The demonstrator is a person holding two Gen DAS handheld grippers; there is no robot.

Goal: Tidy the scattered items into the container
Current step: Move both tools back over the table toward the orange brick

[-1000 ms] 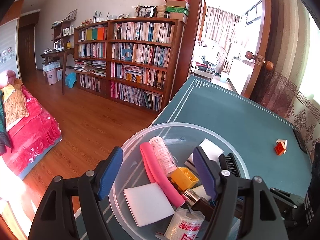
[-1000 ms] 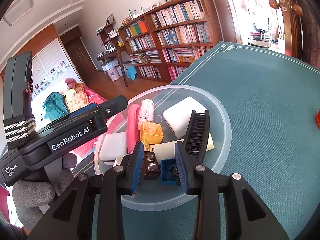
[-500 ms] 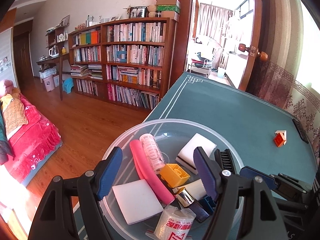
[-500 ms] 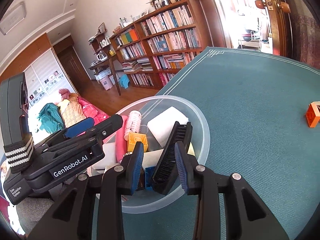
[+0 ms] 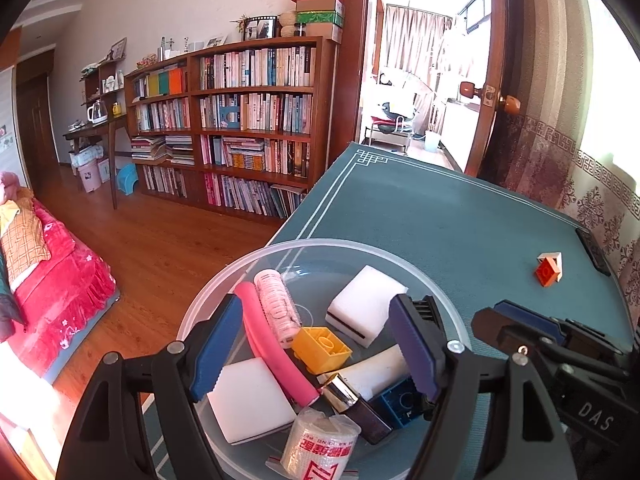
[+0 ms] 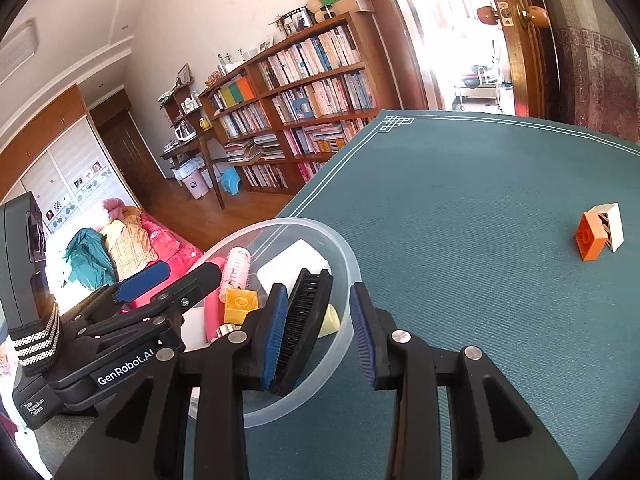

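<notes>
Your left gripper (image 5: 316,348) hangs over the clear round container (image 5: 420,276), and its jaws are spread wide with nothing between them. Inside the container you can see a pink foam roller (image 5: 268,344), a pale pink curler (image 5: 278,304), a yellow brick (image 5: 320,346), two white sponges, one at the far side (image 5: 366,306) and one near you (image 5: 248,402), a blue brick (image 5: 400,400), a wrapped roll with red print (image 5: 320,446) and a black comb (image 6: 306,312).

Your right gripper (image 6: 320,330) is above the near edge of the container. Its jaws are parted. The comb leans in the container just beside the left pad; I cannot tell whether it touches it, and the right pad is clear of it.

On the green bench (image 6: 460,208), well apart from the container, an orange brick (image 6: 590,236) lies touching a small white block (image 6: 614,226). A dark flat object (image 5: 594,250) lies at the far edge of the bench.
</notes>
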